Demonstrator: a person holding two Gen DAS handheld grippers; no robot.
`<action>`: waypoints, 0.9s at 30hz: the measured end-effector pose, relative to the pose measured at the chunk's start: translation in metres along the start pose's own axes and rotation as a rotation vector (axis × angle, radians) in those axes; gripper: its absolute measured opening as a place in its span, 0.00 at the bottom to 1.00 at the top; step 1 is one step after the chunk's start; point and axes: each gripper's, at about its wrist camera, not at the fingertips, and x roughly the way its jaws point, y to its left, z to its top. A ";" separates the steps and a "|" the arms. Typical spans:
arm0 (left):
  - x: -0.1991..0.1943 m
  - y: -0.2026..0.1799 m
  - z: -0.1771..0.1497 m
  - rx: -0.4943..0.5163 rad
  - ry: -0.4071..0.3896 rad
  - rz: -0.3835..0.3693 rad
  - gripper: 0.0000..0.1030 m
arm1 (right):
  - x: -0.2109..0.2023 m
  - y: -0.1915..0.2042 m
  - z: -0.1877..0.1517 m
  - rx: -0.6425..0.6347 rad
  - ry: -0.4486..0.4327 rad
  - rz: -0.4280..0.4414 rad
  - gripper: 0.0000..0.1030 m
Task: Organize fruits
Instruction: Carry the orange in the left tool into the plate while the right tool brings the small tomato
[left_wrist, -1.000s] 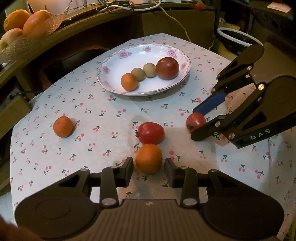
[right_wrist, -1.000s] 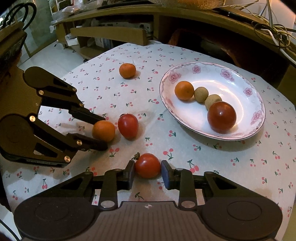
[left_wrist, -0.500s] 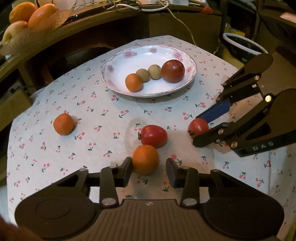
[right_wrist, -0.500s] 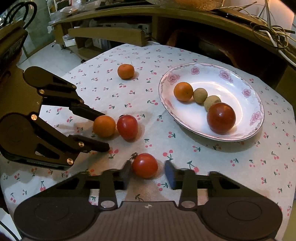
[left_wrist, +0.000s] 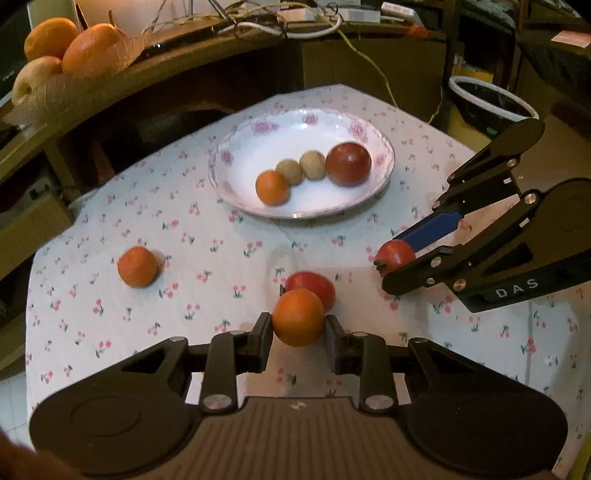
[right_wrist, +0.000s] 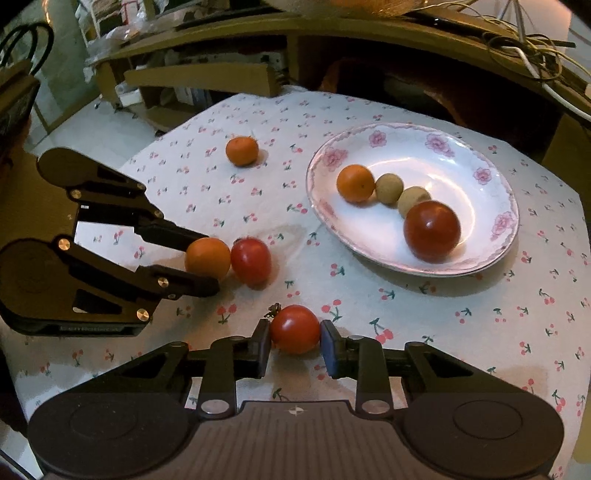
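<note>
A thin cotton-looking tablecloth (left_wrist: 207, 236), matt and printed with small cherries, covers the table. On it sits a glossy glazed ceramic plate (right_wrist: 491, 192) with pink flowers — its white surface catches the light. The tomatoes (right_wrist: 431, 230) have smooth, shiny skin, the oranges (left_wrist: 136, 266) a dull, pitted peel, and the grippers (right_wrist: 295, 349) are matt black plastic with bright metal screws.

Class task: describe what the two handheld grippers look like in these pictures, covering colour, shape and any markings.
Both are matte black. The left gripper has round side housings, a ribbed body, silver screws and black pads. The right gripper is built the same, with blue pads and white lettering "DAS". No sleeves or cables show.
</note>
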 end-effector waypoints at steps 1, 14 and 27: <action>-0.001 0.000 0.002 -0.001 -0.005 0.001 0.34 | -0.002 -0.001 0.002 0.006 -0.009 -0.003 0.28; 0.005 -0.001 0.045 -0.034 -0.080 0.022 0.34 | -0.012 -0.025 0.025 0.090 -0.106 -0.067 0.28; 0.032 -0.001 0.067 -0.055 -0.072 0.038 0.34 | -0.004 -0.048 0.032 0.151 -0.113 -0.114 0.28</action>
